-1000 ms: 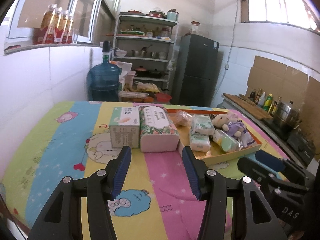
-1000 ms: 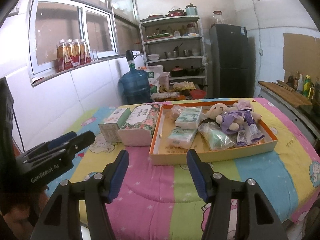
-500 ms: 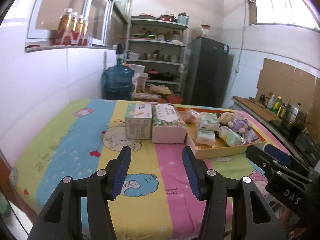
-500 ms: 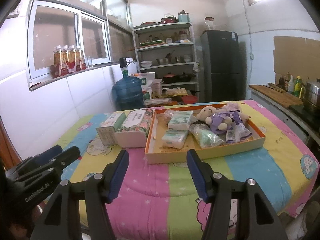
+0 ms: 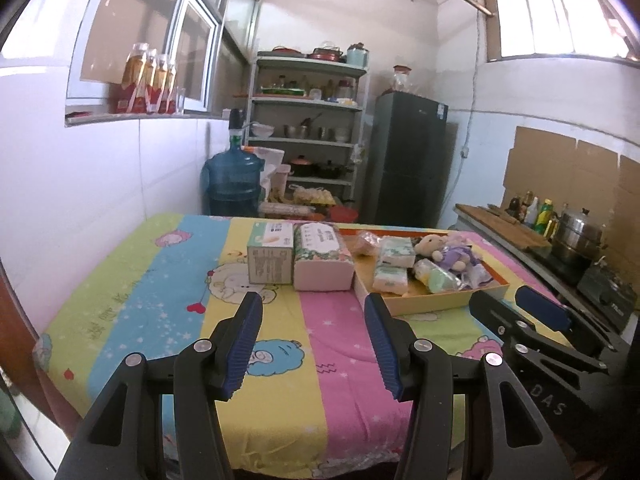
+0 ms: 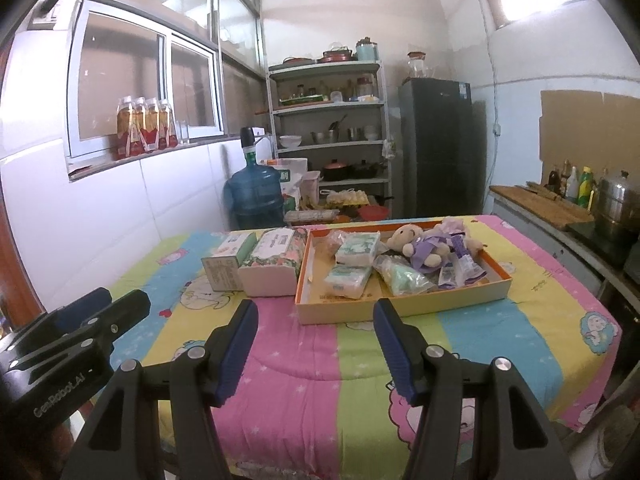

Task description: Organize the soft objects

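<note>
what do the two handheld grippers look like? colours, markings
Both match: black angular plastic frames with silver screw heads, and two fingers faced with ribbed dark-blue pads. The left gripper shows white "GenRobot.AI" lettering on its side in the right wrist view; the right gripper shows "DAS" on its side in the left wrist view. No cables or sleeves are visible.

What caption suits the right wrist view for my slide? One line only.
Open right gripper hovers before the striped quilt, facing an orange tray holding a teddy bear and tissue packs.
</note>
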